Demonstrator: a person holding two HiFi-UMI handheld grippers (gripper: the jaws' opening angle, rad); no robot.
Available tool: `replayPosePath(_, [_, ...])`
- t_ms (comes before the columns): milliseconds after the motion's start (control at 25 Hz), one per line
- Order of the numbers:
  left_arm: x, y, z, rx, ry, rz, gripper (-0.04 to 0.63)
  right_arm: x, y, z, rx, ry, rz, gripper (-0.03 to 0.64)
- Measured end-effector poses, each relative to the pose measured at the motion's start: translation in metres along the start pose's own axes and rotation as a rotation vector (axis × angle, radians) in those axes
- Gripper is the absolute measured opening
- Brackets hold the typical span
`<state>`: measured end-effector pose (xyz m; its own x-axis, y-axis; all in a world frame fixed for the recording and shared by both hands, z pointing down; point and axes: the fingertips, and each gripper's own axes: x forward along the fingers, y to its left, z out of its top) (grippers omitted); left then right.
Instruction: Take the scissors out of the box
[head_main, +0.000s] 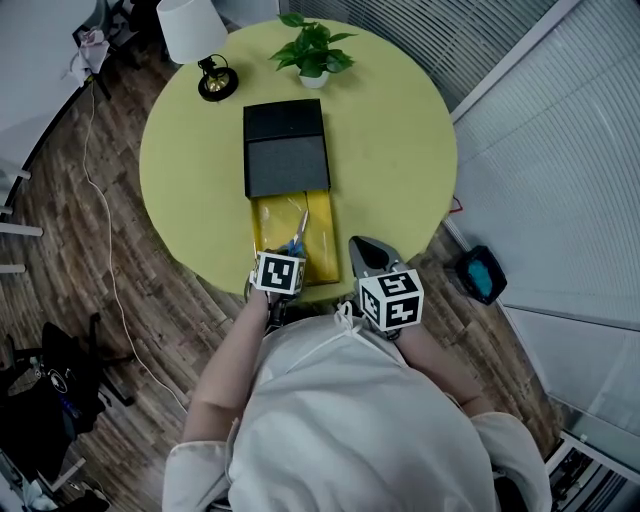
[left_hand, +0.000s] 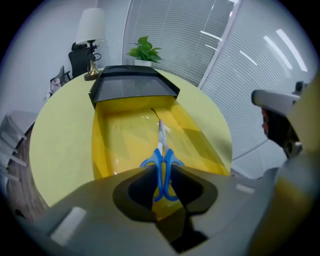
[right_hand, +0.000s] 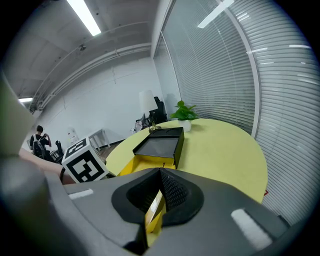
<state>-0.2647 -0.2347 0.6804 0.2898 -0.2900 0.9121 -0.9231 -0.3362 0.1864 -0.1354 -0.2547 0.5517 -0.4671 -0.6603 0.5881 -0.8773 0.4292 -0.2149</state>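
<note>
Left gripper (left_hand: 161, 172) jaws pinch blue handles of scissors (left_hand: 160, 145), not yet lifted from yellow box (left_hand: 101, 145). Right gripper (right_hand: 159, 176) jaws pinch box near-right wall. Lift-out remains.

Left gripper (left_hand: 164, 170) pads cover part of the scissors' (left_hand: 162, 150) blue loops. The box's (right_hand: 156, 146) near end vanishes behind the right gripper (right_hand: 160, 175). The lamp's (head_main: 192, 30) shade is cropped above.

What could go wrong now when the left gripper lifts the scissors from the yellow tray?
1. The left gripper pinches the scissors only at the blue handles, so the blades may swing or slip.
2. The yellow tray lies at the table edge near the person; a tug might drag it off, though the right gripper seems to steady its wall.
</note>
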Motion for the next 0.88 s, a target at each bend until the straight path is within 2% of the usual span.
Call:
replayPosePath(160, [-0.026,-0.001,0.023,0.029,-0.117,0.003,0.094,0.000,0.002,0.005,-0.013,-0.012,0.000,-0.002])
replayPosePath(400, [-0.082,-0.005,0.060,0.005,-0.316,0.012,0.094,-0.002,0.007,0.020,-0.027,-0.041,0.012,-0.002])
replayPosePath(600, [-0.127,-0.003,0.101,0.013,-0.489,0.035,0.094,-0.003,0.009,0.053,-0.053,-0.104,0.023,-0.002])
replayPosePath(760, [-0.170,0.000,0.127,0.042,-0.639,0.090,0.094,-0.009,0.014,0.081,-0.055,-0.172,0.028,-0.002])
replayPosePath(880, [-0.200,-0.001,0.139,0.060,-0.726,0.109,0.094,-0.019,0.025,0.103,-0.045,-0.224,0.064,-0.002])
